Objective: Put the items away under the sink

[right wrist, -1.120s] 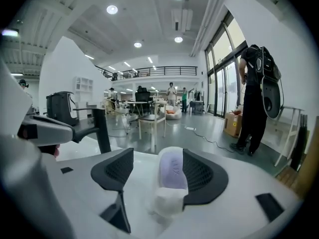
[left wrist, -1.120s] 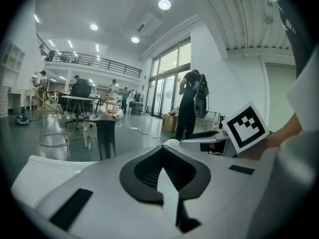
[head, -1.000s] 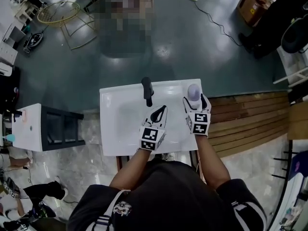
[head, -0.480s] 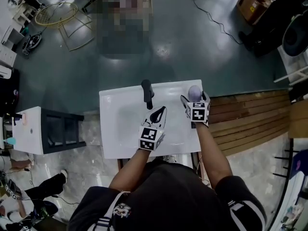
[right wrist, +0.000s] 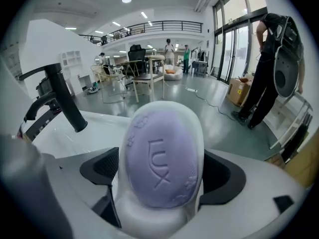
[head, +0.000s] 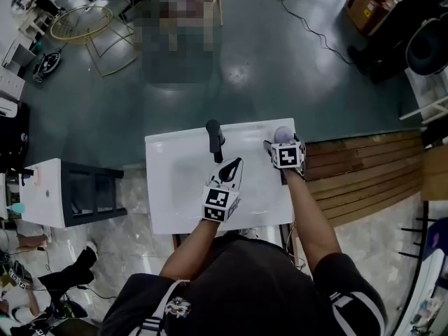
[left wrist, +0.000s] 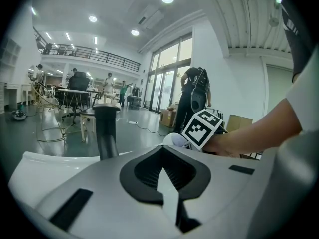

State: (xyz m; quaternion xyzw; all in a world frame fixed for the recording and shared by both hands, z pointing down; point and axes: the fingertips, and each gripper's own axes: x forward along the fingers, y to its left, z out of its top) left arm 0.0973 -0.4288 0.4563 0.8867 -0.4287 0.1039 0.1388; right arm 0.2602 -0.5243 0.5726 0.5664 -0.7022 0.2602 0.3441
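At the near edge of the white sink top (head: 164, 208): the person stands against it, both forearms reaching over it.

Left gripper (head: 234, 163): over the basin, roughly mid-width, pointing toward the far edge. Its own view shows the jaws of the left gripper (left wrist: 163, 176) fully together, with nothing between them.

Black faucet (head: 214, 137): upright at the middle of the far edge, just beyond the left gripper's tip. It appears as a dark post in the left gripper view (left wrist: 105, 131) and at the left of the right gripper view (right wrist: 62, 101).

Right gripper (head: 283, 141): at the far right corner of the sink top, angled downward. Its jaws have just been opening and now stand at full spread. Between them is a lilac Lux soap bar (right wrist: 160, 166) lying in a white soap dish (right wrist: 149, 220). The black pads (right wrist: 227, 176) flank the dish on both sides; pad pressure on it cannot be confirmed. In the head view the soap bar (head: 282, 133) sits at that same far right corner, close to the right edge.

Beyond the far edge: dark green floor (head: 280, 61). Wooden decking (head: 364, 177) runs along the right side of the sink. A gold wire-frame stand (head: 87, 19) is far off at upper left.
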